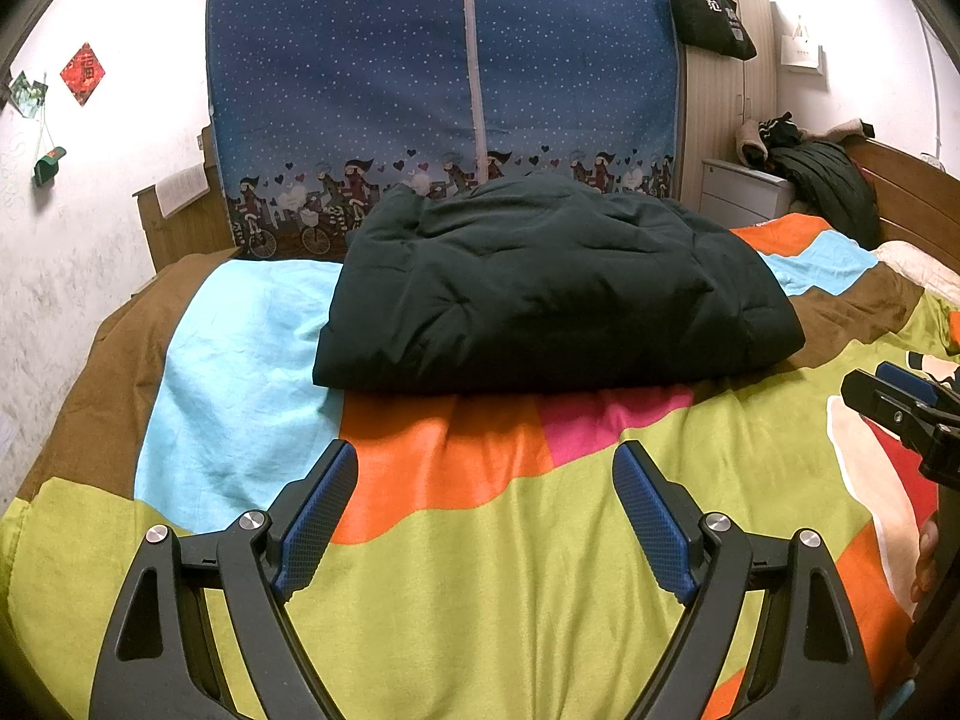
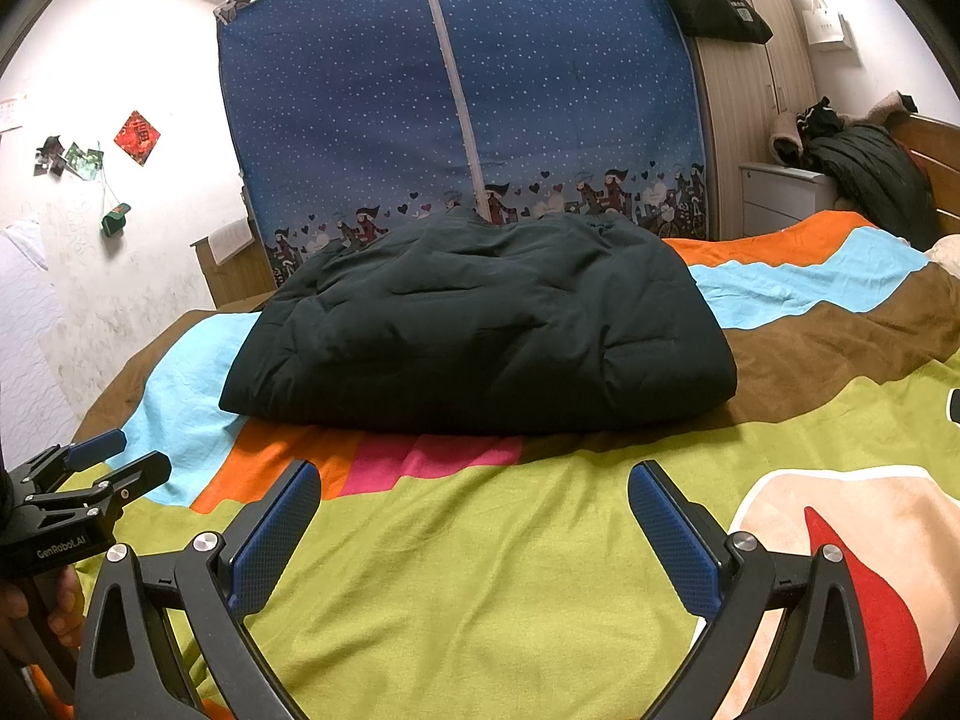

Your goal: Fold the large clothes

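A dark green padded jacket (image 1: 552, 288) (image 2: 480, 330) lies folded into a thick bundle on the colourful bedspread (image 1: 480, 570) (image 2: 480, 570). My left gripper (image 1: 485, 462) hovers over the bedspread a short way in front of the bundle, open, with nothing between its blue pads. My right gripper (image 2: 474, 483) is likewise open and empty, in front of the bundle and apart from it. In the left wrist view the right gripper (image 1: 900, 402) shows at the right edge. In the right wrist view the left gripper (image 2: 99, 462) shows at the left edge, held by a hand (image 2: 36, 618).
A blue dotted fabric wardrobe (image 1: 444, 90) stands behind the bed. To its right are a wooden cupboard with a black tote bag (image 1: 711, 12), a white drawer unit (image 1: 744, 189), and a heap of dark clothes (image 1: 828, 180) by the headboard. A white wall (image 1: 72, 228) runs along the left.
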Motion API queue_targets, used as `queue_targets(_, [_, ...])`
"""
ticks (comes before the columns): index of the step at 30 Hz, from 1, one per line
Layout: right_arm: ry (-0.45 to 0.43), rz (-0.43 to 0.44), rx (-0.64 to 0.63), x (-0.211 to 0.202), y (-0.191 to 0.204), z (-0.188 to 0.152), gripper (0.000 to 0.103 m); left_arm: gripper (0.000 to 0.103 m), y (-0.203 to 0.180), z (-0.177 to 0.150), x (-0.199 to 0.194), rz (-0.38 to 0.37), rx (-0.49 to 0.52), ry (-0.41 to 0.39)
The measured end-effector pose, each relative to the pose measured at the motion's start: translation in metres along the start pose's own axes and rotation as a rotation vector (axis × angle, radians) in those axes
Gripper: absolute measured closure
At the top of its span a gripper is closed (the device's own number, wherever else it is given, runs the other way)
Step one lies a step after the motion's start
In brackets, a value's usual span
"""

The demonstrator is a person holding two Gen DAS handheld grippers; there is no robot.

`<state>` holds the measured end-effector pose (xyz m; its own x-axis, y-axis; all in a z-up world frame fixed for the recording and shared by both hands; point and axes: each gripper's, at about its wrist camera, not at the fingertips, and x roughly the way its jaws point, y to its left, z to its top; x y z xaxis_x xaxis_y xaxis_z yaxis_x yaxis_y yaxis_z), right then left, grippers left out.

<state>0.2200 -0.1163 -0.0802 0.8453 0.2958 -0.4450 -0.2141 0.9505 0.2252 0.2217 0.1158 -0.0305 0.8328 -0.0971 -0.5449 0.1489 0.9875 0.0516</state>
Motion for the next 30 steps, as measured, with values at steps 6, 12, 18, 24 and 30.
queue_targets(6, [0.000,-0.002,0.001,0.0003,-0.0002,0.0005,0.000,0.020,-0.0008,0.0003,0.0001,0.002,-0.001,0.001])
queue_targets(12, [-0.001,-0.003,0.006,0.0013,0.0016,-0.0007,0.000,0.020,-0.0002,0.0003,0.0003,0.001,0.000,0.000])
queue_targets(18, [0.000,-0.003,0.006,0.0011,0.0008,-0.0005,0.000,0.020,-0.0009,0.0005,0.0004,-0.002,0.001,0.003])
queue_targets(24, [0.000,-0.003,0.008,0.0013,0.0016,-0.0010,0.000,0.020,-0.0013,-0.0029,-0.0008,-0.002,0.000,0.004])
queue_targets(30, [0.001,-0.004,0.008,0.0015,0.0013,-0.0008,0.000,0.020,-0.0019,-0.0057,0.0009,0.013,0.009,0.032])
